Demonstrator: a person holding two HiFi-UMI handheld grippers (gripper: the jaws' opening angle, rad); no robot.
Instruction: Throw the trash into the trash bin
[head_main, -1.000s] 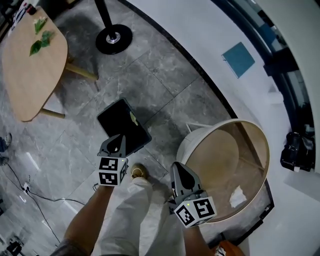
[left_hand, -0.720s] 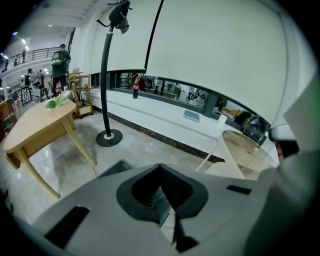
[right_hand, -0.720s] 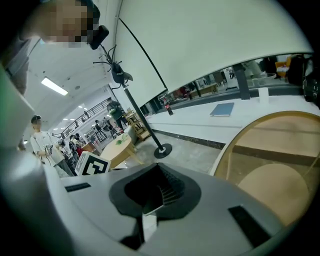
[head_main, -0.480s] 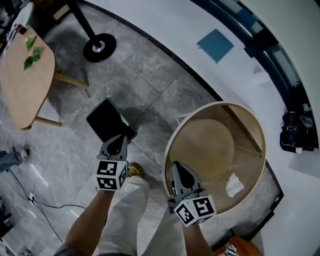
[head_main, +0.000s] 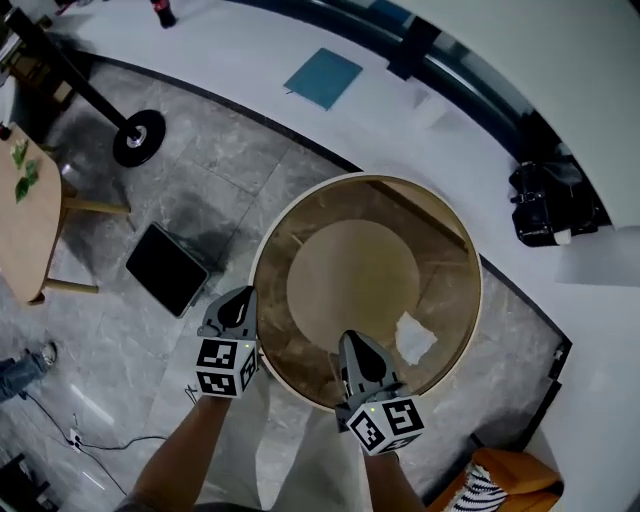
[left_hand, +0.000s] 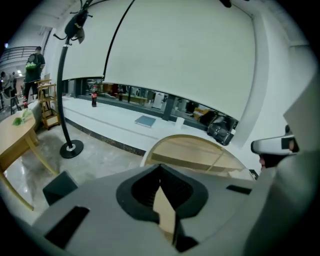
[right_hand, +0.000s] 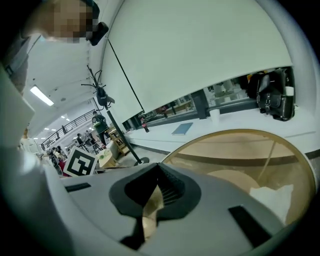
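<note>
The left claw (head_main: 237, 299) is pressed together on a thin tan sliver (left_hand: 165, 212). The right claw (head_main: 352, 341) pinches a crumpled tan scrap (right_hand: 150, 210). Just ahead of both sits the trash bin (head_main: 365, 178).

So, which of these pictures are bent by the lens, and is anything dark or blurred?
Head view: sharp and evenly lit, yet the bin rim and floor lines bow. Left gripper view: fisheye, black corners, and the left tool looks soft near the lens. Right gripper view: the same bending and black corners, with a mosaic patch at top left.
</note>
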